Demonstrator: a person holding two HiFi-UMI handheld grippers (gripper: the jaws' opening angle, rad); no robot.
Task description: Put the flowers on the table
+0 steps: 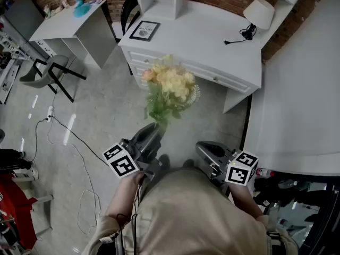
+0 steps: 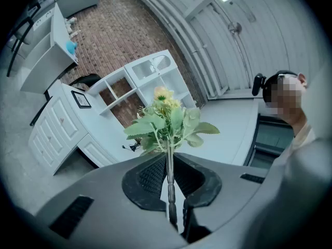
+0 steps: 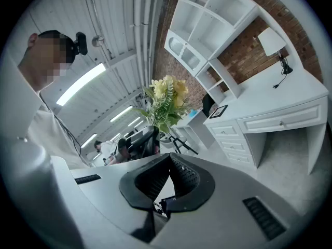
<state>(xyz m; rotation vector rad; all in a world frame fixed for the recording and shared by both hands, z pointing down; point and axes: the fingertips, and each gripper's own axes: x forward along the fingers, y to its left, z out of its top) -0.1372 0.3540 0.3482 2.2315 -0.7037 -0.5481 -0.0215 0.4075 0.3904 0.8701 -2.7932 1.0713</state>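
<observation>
My left gripper [image 1: 153, 130] is squeezed tight on the stem of the flowers [image 1: 170, 86], held up in the air. My right gripper [image 1: 206, 152] is closed with nothing in it. The white table [image 1: 212, 41] is at 12 o'clock.

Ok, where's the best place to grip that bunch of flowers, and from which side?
The thin bare stem below the leaves, approached from the bottom end with the jaws closing across it. The flowers spread wide and bushy on top; the stem is straight and narrow. The left gripper holds it there.
</observation>
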